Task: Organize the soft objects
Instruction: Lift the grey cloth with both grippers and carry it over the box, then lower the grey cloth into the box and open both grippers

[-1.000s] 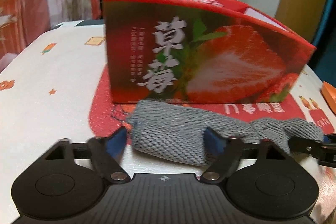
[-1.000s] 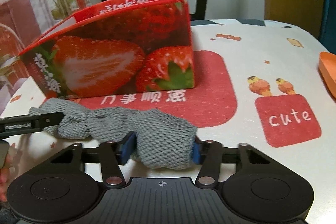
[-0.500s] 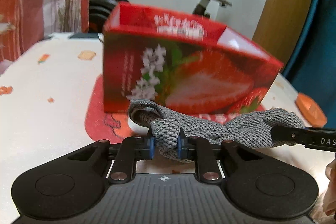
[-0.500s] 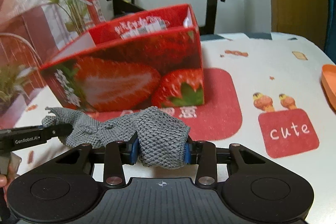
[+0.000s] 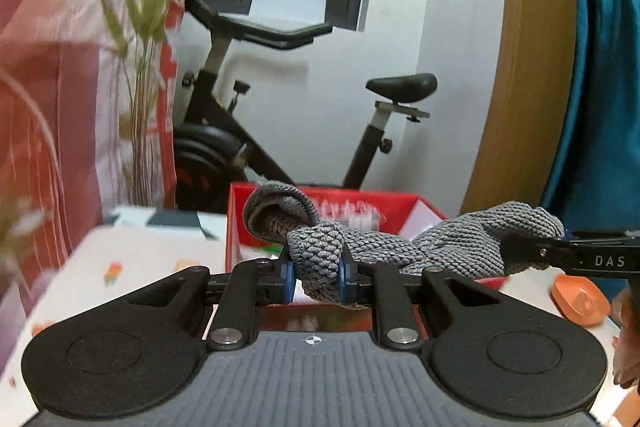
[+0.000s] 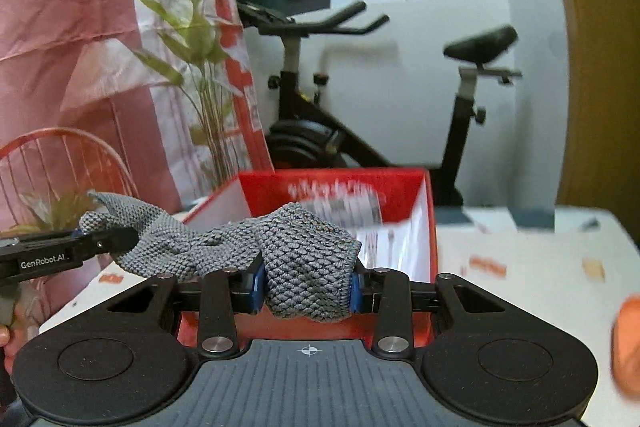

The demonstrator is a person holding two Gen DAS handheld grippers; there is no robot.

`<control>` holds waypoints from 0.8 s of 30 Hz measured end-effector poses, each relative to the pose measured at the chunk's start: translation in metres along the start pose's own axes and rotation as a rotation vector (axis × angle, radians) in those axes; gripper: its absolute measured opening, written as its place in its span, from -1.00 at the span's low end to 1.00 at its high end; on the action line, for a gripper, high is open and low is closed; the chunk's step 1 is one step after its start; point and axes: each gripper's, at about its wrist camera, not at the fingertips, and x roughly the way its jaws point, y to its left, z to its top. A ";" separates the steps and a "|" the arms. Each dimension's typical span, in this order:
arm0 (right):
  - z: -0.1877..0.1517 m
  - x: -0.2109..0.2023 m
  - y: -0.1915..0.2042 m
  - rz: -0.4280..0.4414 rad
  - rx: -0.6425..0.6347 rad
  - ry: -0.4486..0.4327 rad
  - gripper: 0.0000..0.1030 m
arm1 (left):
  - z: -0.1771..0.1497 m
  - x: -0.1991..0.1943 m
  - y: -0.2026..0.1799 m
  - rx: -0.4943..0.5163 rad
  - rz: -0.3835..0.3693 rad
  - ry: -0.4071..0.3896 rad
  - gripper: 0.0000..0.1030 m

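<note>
A grey knitted cloth (image 5: 452, 247) hangs stretched between both grippers, lifted clear of the table. My left gripper (image 5: 316, 273) is shut on one bunched end of it. My right gripper (image 6: 306, 285) is shut on the other end of the cloth (image 6: 308, 251). Just beyond and below the cloth stands the red strawberry box (image 6: 424, 227) with its top open; in the left wrist view the box (image 5: 400, 203) shows behind the cloth. Each view shows the other gripper's black finger clamped on the far end of the cloth.
The table wears a white patterned cover (image 6: 520, 267). An orange dish (image 5: 578, 301) lies on it at the right. Behind the table stand an exercise bike (image 5: 376, 131), a leafy plant (image 6: 200, 67) and pink curtains. A person's hand (image 6: 4, 339) shows at the left edge.
The left gripper closed on the cloth's end. Both grippers then rose with the cloth, from table level in front of the box to above its rim, so the box's open top now shows.
</note>
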 end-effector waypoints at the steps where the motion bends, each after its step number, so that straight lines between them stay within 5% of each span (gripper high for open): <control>1: 0.010 0.007 0.000 -0.003 -0.022 -0.004 -0.33 | 0.003 0.005 0.000 0.009 0.006 0.003 -0.61; 6: 0.037 0.063 0.000 -0.043 -0.109 0.053 -0.33 | 0.012 0.053 0.001 0.035 0.013 0.104 -0.61; 12: 0.030 0.125 -0.001 -0.072 -0.157 0.175 -0.34 | 0.005 0.094 0.009 0.065 0.021 0.220 -0.61; 24: 0.011 0.170 -0.016 -0.083 -0.166 0.310 -0.33 | -0.013 0.133 0.015 0.069 -0.022 0.351 -0.61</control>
